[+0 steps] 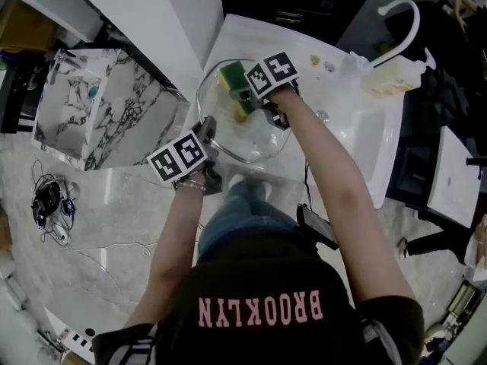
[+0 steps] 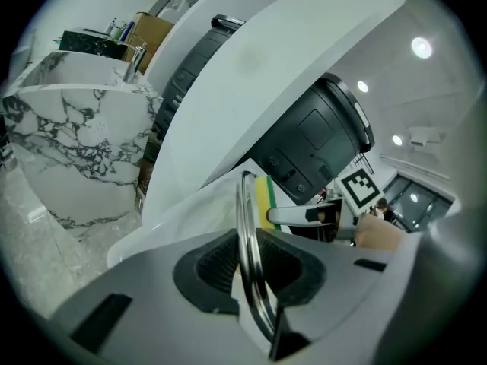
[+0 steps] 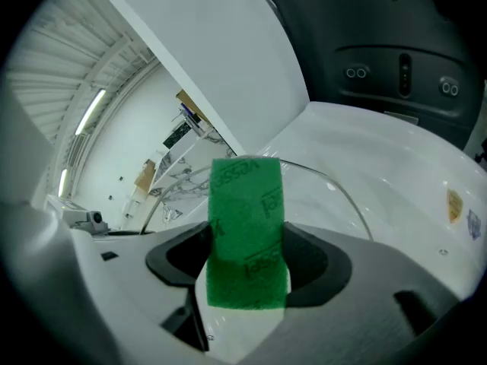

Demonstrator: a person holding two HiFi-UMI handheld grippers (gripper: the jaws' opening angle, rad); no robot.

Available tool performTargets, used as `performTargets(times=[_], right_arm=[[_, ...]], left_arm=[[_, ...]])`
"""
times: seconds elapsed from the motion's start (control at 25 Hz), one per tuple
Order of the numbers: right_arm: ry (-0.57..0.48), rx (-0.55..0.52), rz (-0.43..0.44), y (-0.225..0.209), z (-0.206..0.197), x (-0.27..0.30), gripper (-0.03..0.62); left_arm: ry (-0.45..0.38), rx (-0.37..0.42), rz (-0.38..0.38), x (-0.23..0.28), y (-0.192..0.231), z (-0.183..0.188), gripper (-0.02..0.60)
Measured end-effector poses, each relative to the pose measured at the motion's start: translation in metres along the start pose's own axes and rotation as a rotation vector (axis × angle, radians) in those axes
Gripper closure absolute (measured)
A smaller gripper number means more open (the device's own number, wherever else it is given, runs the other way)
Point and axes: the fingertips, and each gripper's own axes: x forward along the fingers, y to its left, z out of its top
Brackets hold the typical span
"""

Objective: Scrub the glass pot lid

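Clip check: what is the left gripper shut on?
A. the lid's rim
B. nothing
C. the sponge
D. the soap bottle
A: the left gripper view shows the lid clamped edge-on by its metal rim in the left gripper; the sponge sits in the right gripper.
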Motion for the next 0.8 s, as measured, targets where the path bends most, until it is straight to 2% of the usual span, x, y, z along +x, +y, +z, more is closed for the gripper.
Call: performTargets(times=[0.12, 0.4, 0.56, 0.68, 0.8], right_arm=[[0.020, -0.007, -0.026, -0.008, 0.004, 0.007, 0.313], [0.018, 0.049, 0.039, -0.022, 0.005, 0.009, 0.313], [0.046, 0.079, -0.035, -0.053, -0.005, 0.004, 0.313], [0.043, 0.111, -0.019, -0.066, -0.010, -0.002, 0.312], [0.072, 0.068, -0.030, -0.074, -0.018, -0.006, 0.312]], left_arm=[[0.005, 0.003, -0.004, -0.001, -0.001, 0.000, 0.528], [-0.025, -0.035, 0.030, -0.002, 0.003, 0.002, 0.528], [-0.064, -0.057, 0.060, -0.003, 0.008, 0.000, 0.528], [-0.081, -0.062, 0.070, -0.005, 0.009, -0.001, 0.528], [-0.105, -0.058, 0.087, -0.004, 0.007, -0.001, 0.528]])
